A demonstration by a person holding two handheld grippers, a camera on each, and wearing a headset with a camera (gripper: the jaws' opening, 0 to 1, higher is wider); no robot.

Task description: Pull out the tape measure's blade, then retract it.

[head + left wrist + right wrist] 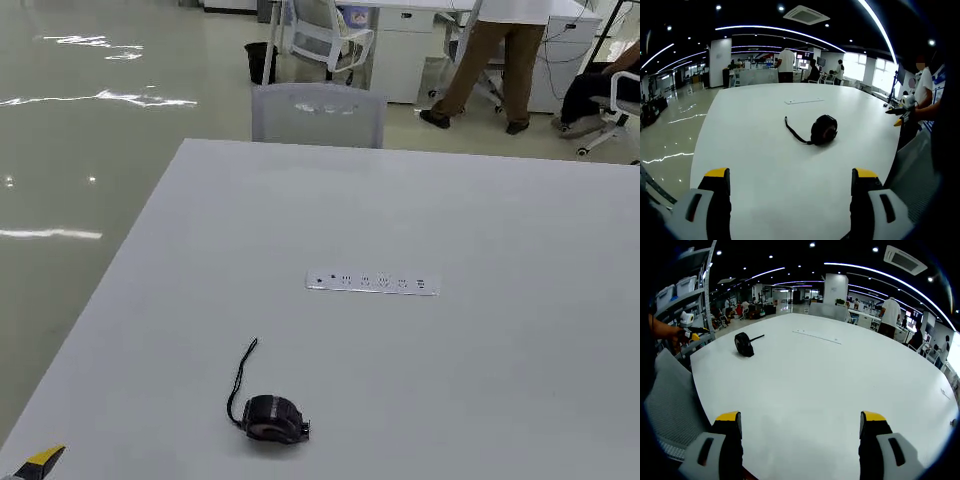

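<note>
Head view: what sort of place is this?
Probably an open-plan office: a white table with a socket strip set in it, a grey chair at its far edge, and a person standing beyond.

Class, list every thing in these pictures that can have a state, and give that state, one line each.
tape measure: lying on the table, blade fully in, not gripped
wrist strap: stretched loose on the table
left gripper: open, holding nothing
right gripper: open, holding nothing
socket strip: nothing plugged in
chair: standing at the table's far edge
</note>
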